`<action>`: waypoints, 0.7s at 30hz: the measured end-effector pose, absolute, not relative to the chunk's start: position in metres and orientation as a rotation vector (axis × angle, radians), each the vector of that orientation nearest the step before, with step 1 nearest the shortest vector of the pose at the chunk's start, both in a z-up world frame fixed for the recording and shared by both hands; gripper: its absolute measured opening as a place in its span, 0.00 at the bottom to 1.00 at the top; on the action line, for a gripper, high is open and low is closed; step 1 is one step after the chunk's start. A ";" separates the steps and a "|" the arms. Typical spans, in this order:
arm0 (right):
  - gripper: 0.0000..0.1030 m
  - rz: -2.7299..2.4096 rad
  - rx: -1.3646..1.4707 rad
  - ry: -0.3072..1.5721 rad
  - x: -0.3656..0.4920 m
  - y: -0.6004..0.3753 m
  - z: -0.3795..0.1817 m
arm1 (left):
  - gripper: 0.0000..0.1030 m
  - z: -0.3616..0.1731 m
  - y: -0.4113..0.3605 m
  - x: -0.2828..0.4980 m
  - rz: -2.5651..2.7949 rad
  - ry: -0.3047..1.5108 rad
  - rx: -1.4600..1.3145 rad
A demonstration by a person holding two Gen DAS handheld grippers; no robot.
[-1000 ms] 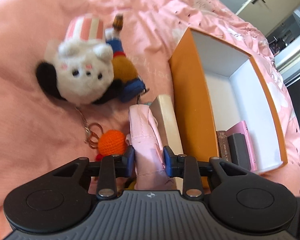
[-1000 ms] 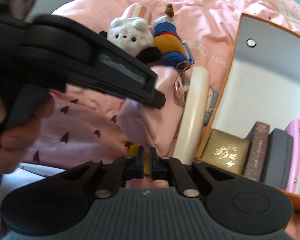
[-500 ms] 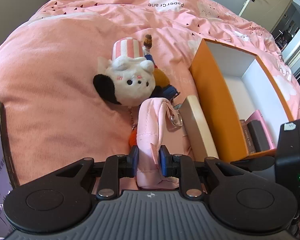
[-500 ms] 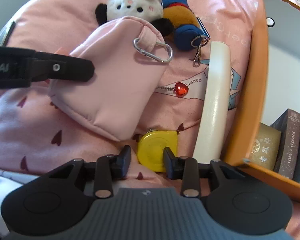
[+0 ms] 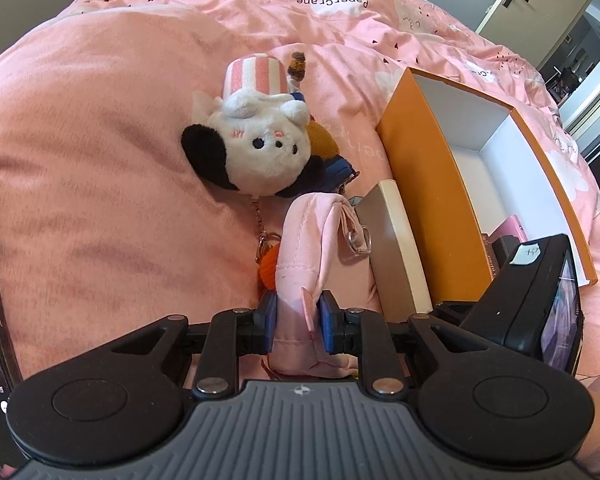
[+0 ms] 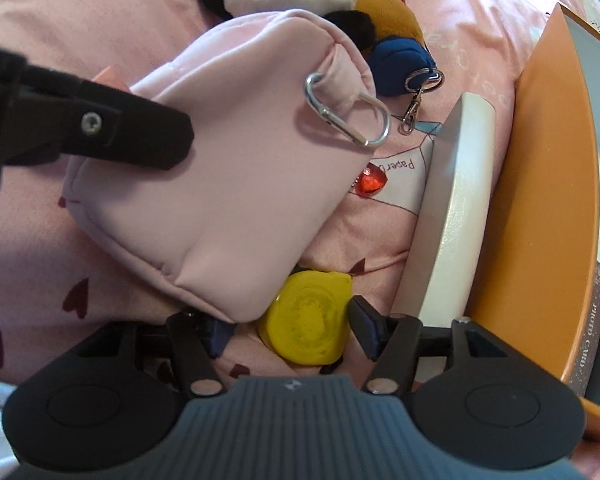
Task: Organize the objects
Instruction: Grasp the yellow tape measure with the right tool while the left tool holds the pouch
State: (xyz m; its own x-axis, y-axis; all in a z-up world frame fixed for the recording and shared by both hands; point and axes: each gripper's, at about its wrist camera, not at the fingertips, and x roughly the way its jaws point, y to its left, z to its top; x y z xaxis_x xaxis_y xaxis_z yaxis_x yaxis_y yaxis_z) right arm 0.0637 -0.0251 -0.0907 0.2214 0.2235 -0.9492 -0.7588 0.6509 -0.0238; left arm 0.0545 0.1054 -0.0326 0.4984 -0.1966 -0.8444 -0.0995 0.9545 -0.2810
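Note:
My left gripper (image 5: 298, 320) is shut on the lower end of a pink fabric pouch (image 5: 312, 248) and holds it tilted above the pink bedcover. In the right wrist view the pouch (image 6: 236, 160), with its silver carabiner (image 6: 348, 116), hangs over my right gripper (image 6: 290, 322). The jaws of that gripper are opening. A yellow tape measure (image 6: 308, 316) lies on the cover between them, and the pads do not press on it. An orange box (image 5: 428, 184) with a white inside stands open to the right.
A white plush cat (image 5: 260, 148) with a striped hat and a blue-and-orange plush keychain (image 6: 392, 28) lie behind the pouch. A cream flat box (image 6: 456, 208) leans on the orange box's wall (image 6: 540, 200). A red heart charm (image 6: 370, 182) and an orange crochet ball (image 5: 269, 268) lie nearby. Books stand inside the box.
The left gripper closed tighter on the pouch and lifted it, uncovering the yellow tape measure. The right gripper went from shut to wide apart and sank around the tape measure.

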 end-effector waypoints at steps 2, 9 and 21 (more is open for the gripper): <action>0.59 0.717 -0.561 1.150 0.062 -0.027 -0.090 | 0.24 -0.033 0.106 0.053 -0.060 1.048 -0.311; 0.59 0.681 -0.597 1.132 0.056 -0.028 -0.088 | 0.24 -0.032 0.107 0.050 -0.056 1.043 -0.305; 0.52 0.712 -0.491 1.179 0.062 -0.047 -0.086 | 0.24 -0.032 0.109 0.046 -0.049 1.037 -0.303</action>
